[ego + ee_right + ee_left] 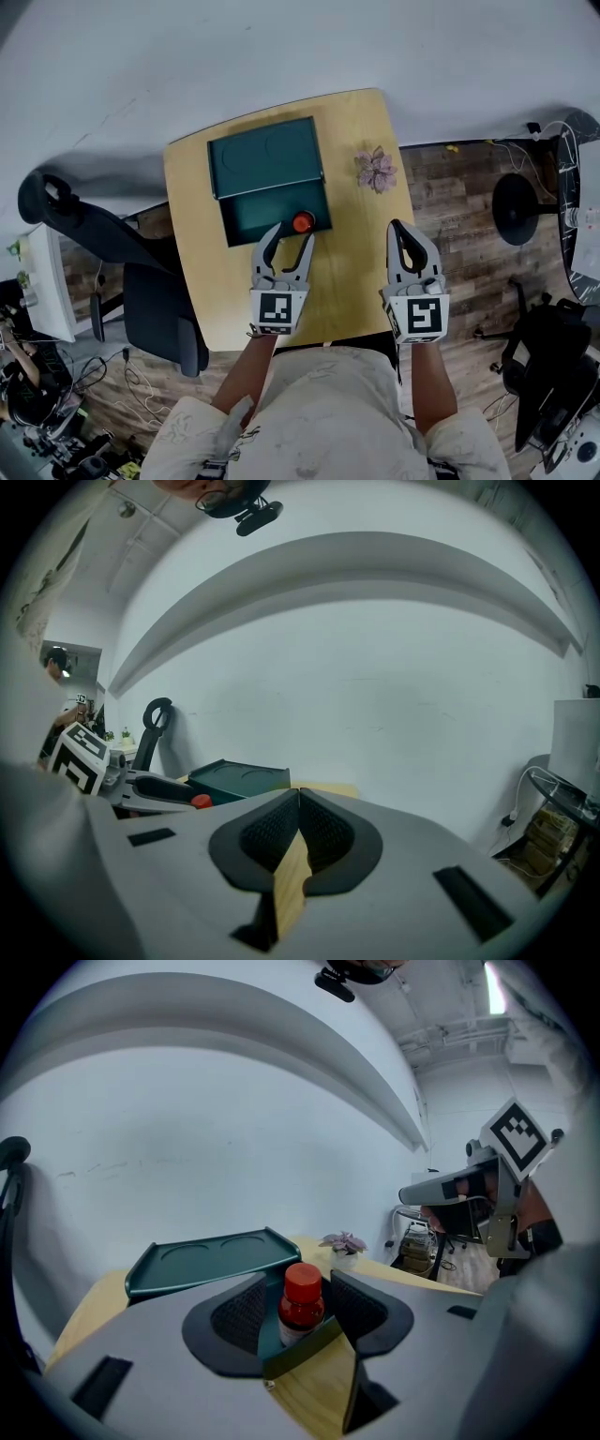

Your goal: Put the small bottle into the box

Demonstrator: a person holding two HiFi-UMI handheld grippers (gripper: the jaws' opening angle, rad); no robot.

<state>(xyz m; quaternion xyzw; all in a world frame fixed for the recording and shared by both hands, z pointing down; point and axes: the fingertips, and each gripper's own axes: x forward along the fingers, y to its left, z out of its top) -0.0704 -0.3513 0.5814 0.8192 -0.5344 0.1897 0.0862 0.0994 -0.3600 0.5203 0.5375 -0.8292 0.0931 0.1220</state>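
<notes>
The small bottle (302, 222), brown with a red cap, stands upright inside the near right corner of the dark green box (232, 223), whose lid (265, 155) lies open toward the wall. My left gripper (292, 232) is open, a jaw on either side of the bottle. In the left gripper view there is a gap between each pad and the bottle (302, 1305), which shows behind the box's corner wall (302, 1351). My right gripper (405, 234) is shut on nothing, over the table to the right of the box. The right gripper view shows its pads (281, 832) pressed together.
The box sits on a small wooden table (352, 281) against a white wall. A small potted plant (376, 169) stands at the table's far right. A black office chair (122, 272) is to the left, and cables and chair bases lie on the floor to the right.
</notes>
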